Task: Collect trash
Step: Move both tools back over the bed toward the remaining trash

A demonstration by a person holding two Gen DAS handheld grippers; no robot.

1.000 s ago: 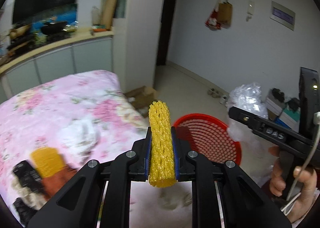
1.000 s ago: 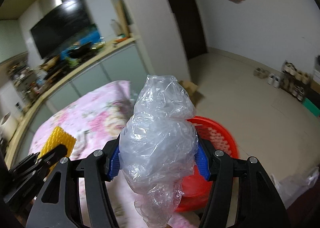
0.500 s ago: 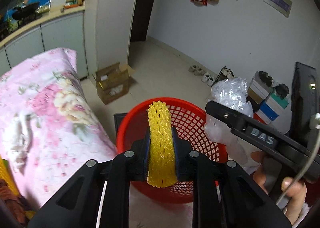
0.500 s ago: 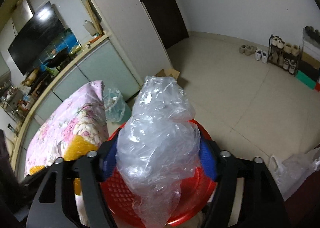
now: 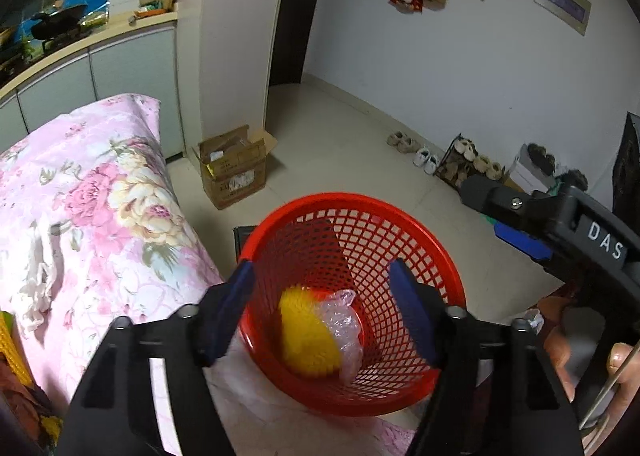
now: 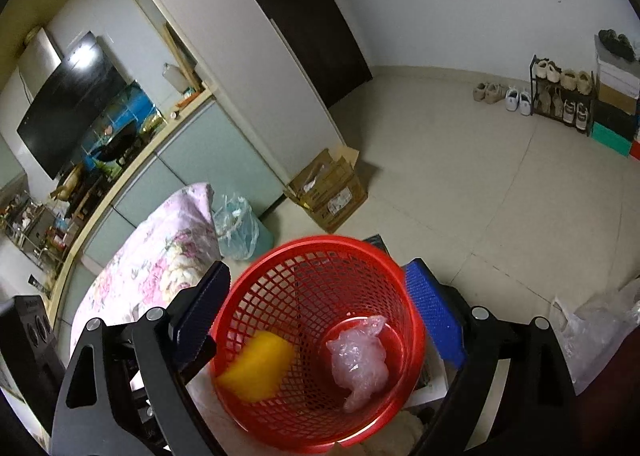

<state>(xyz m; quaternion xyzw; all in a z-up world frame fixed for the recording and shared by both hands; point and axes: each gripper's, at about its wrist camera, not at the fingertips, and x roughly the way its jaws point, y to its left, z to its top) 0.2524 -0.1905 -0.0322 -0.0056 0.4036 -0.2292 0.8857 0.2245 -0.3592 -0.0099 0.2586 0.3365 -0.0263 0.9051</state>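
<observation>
Hovering above the red mesh basket (image 5: 436, 252), the left gripper (image 5: 326, 300) has its blue-padded jaws spread wide with nothing between them, one on each side of the basket's opening. Inside the basket lie the yellow foam net (image 5: 306, 340) and, touching it on its right, the crumpled clear plastic bag (image 5: 344, 326). From the right wrist view the right gripper (image 6: 320, 316) is likewise spread and empty over the basket (image 6: 304, 252), where the foam net (image 6: 258, 366) sits toward the left wall and the plastic bag (image 6: 360, 362) toward the right; there the two pieces look slightly apart. The net appears blurred in both views. The basket stands just beside the pink floral bedspread (image 5: 92, 196), on which a crumpled white tissue (image 5: 38, 276) lies near the left edge. A cardboard box (image 5: 234, 170) sits on the tiled floor beyond the basket, and a bin lined with a plastic bag (image 6: 236, 230) stands by the bed's far corner.
</observation>
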